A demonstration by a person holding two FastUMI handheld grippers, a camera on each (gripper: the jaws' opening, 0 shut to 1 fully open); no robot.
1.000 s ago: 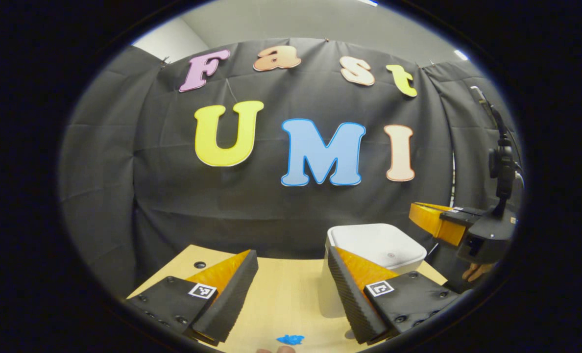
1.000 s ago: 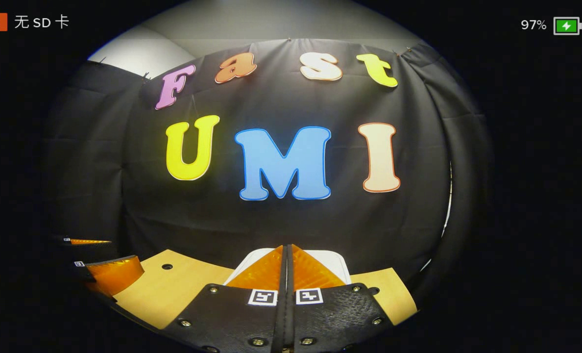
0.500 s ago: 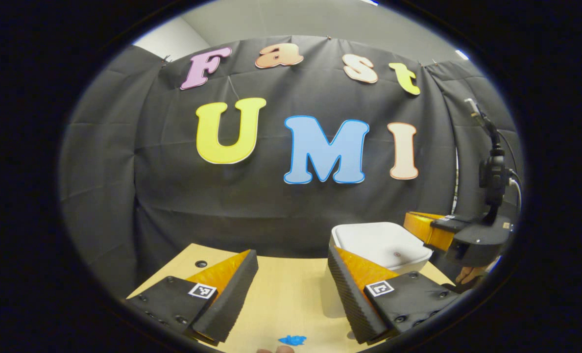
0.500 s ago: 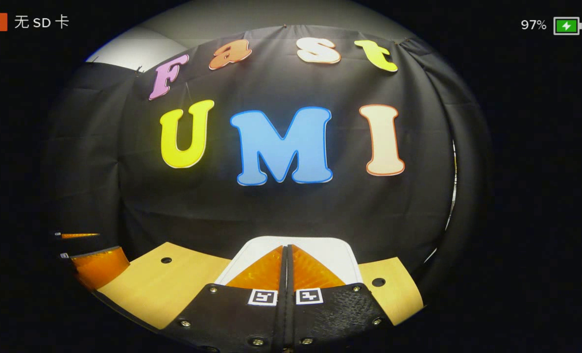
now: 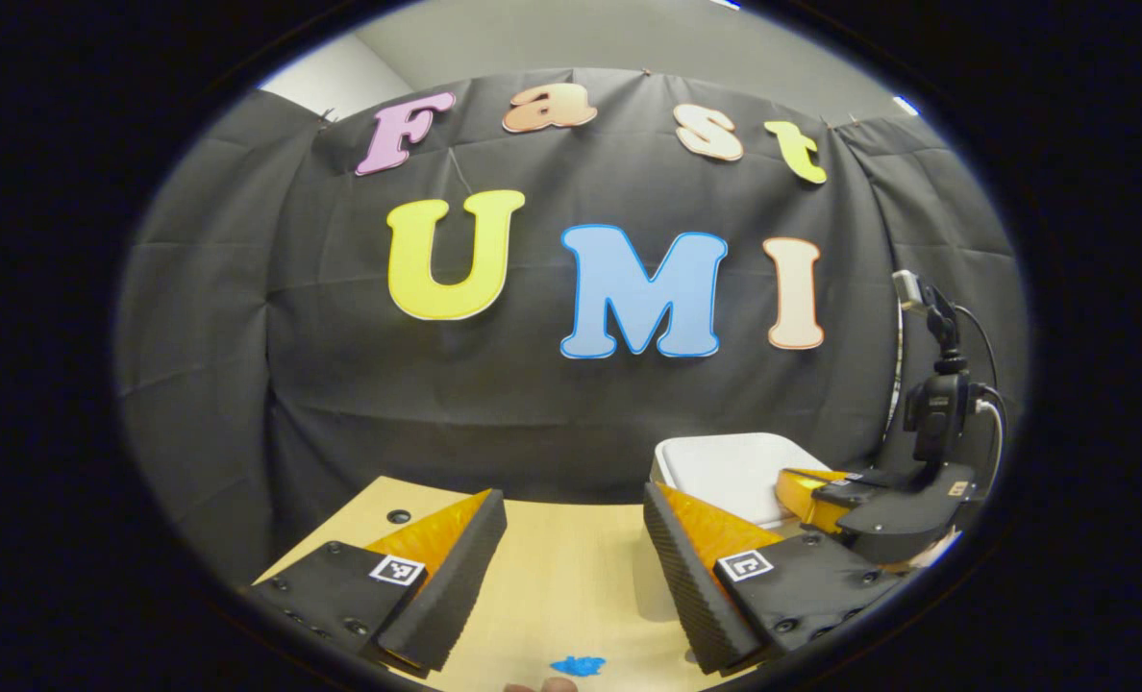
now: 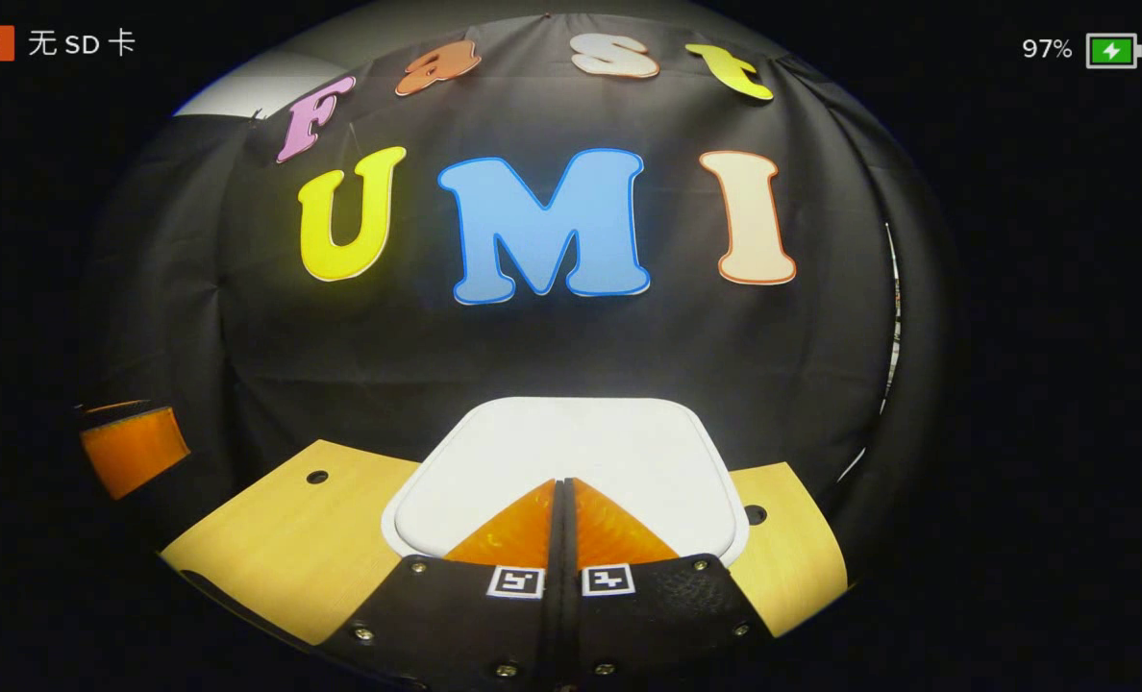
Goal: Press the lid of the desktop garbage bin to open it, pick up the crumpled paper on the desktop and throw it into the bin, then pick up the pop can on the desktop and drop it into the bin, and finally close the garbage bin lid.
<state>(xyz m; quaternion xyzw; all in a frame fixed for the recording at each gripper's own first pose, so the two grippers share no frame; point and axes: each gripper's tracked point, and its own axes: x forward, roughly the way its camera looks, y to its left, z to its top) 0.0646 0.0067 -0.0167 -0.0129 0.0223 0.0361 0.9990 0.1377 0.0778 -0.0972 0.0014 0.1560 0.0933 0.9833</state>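
L gripper [image 5: 571,538] agape, R gripper [image 6: 562,485] closed

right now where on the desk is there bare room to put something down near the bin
Bare light wooden desktop lies between the open left gripper fingers, bordered by the white square-lidded bin and a small blue scrap. Another bare strip runs left of the bin. It is crowded over the lid, where the shut right gripper hovers.

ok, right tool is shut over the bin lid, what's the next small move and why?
Probably ease the right tool straight down to press the lid. Its fingers are closed together above the white lid, which looks shut; whether they touch it I cannot tell. The left tool is open over the table.
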